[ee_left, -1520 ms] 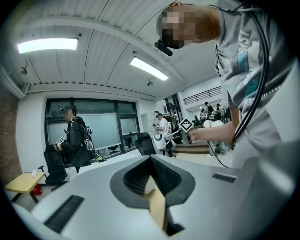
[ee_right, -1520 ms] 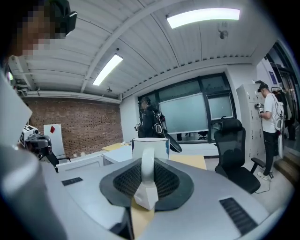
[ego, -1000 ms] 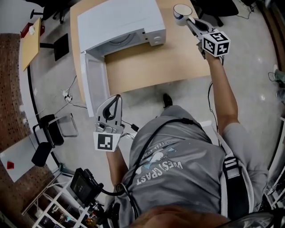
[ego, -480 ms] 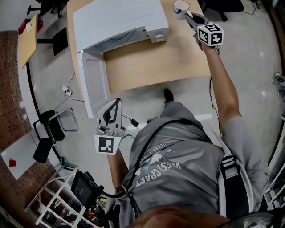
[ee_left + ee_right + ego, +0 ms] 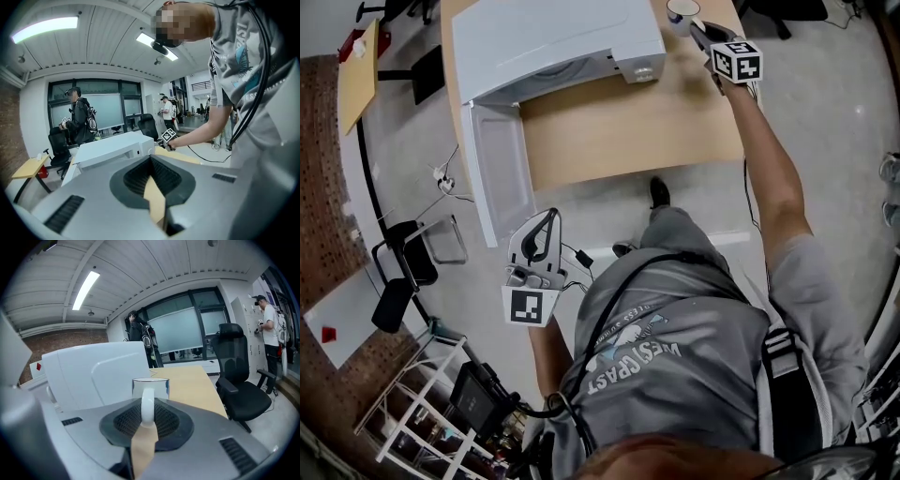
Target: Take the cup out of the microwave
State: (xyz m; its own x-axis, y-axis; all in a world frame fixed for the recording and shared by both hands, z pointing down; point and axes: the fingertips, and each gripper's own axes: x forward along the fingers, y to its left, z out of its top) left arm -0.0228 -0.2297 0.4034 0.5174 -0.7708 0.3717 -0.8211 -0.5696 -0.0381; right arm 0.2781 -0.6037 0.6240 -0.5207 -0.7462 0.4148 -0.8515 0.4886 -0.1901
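Cup [image 5: 150, 386] is out of the microwave [image 5: 553, 37] and held by the right hand-held gripper [image 5: 147, 412], whose jaws stand narrow, clamped on the handle [image 5: 147, 405]. The cup lies straight ahead of that gripper, axis upright, mouth up, handle pointing back into the jaws. In the head view it sits at the far right corner of the worktop [image 5: 628, 122], just beside the microwave's right side and well apart from the open door [image 5: 497, 169]. The coming move is judged to be a set-down on the worktop, so the relation that matters is cup base to surface, and that cannot be confirmed. The jaw bodies cover the base in the right gripper view, and the head view cuts the cup at the top edge of the frame. Contact or clearance is therefore undetermined. The left hand-held gripper [image 5: 150, 161] hangs off the worktop's near edge, by the door, jaws together with nothing between them. It is well away from the cup and plays no part. The right hand is clearly the nearer. The microwave cavity is not visible in any view. Contents of the cup cannot be made out.
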